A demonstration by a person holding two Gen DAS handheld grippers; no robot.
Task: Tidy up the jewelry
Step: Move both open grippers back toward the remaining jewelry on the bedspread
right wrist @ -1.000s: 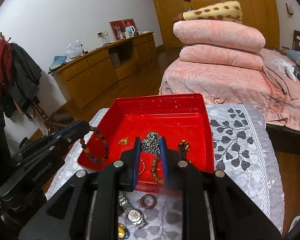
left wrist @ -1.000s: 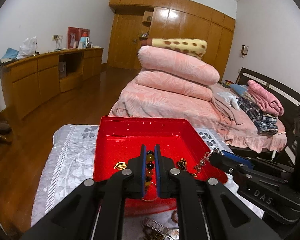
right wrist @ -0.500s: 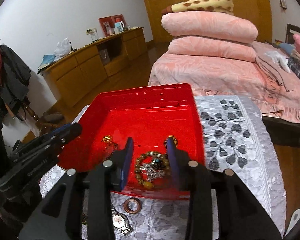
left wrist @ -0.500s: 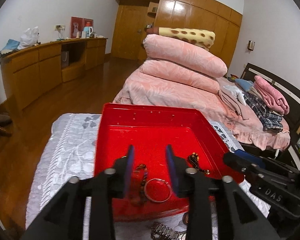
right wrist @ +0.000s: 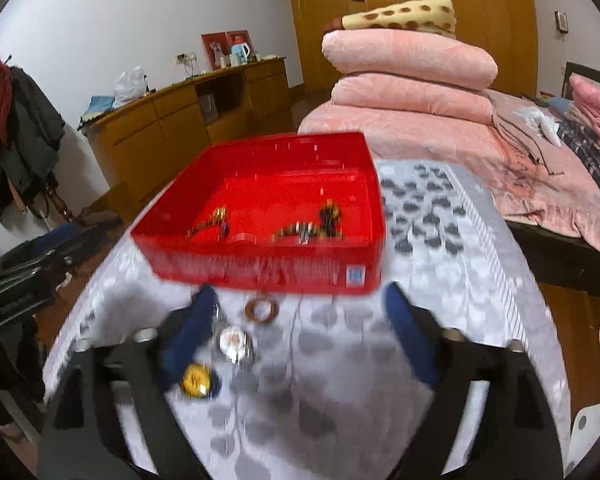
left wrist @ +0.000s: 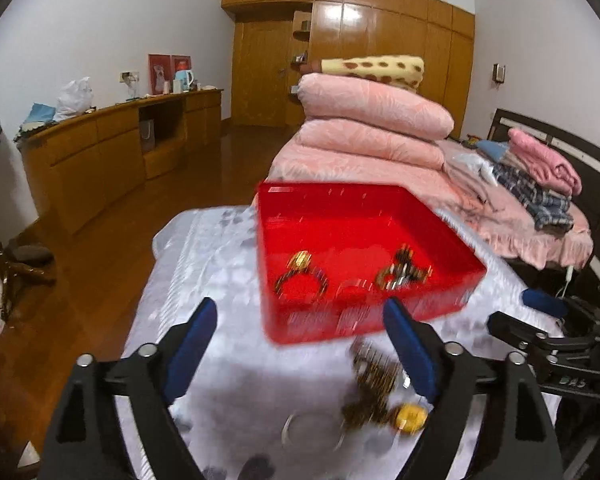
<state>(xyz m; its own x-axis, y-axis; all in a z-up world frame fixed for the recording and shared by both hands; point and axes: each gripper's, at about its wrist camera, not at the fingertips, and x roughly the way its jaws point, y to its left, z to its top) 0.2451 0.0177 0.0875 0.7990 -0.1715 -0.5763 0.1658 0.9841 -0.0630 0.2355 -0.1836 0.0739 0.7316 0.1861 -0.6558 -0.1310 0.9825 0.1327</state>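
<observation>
A red tray (left wrist: 340,320) (right wrist: 260,268) stands on the grey patterned cloth. Inside lie a bead bracelet (left wrist: 300,280), a gold ring (left wrist: 300,259) and a darker bead bracelet with a chain (left wrist: 402,272) (right wrist: 312,228). On the cloth in front of the tray lie a watch (left wrist: 370,372) (right wrist: 234,340), a yellow round piece (left wrist: 410,418) (right wrist: 196,378) and a brown ring (right wrist: 261,310). My left gripper (left wrist: 300,340) is wide open and empty, back from the tray. My right gripper (right wrist: 300,328) is wide open and empty above the cloth.
The table's edges drop to a wooden floor on the left (left wrist: 92,280). A bed with pink bedding (left wrist: 372,140) stands behind the table. A wooden sideboard (right wrist: 172,132) lines the left wall. The right gripper shows at the right of the left wrist view (left wrist: 548,348).
Both grippers opened, dropped their bracelets into the red tray, then pulled back and up from it. The loose pieces in front of the tray came into view.
</observation>
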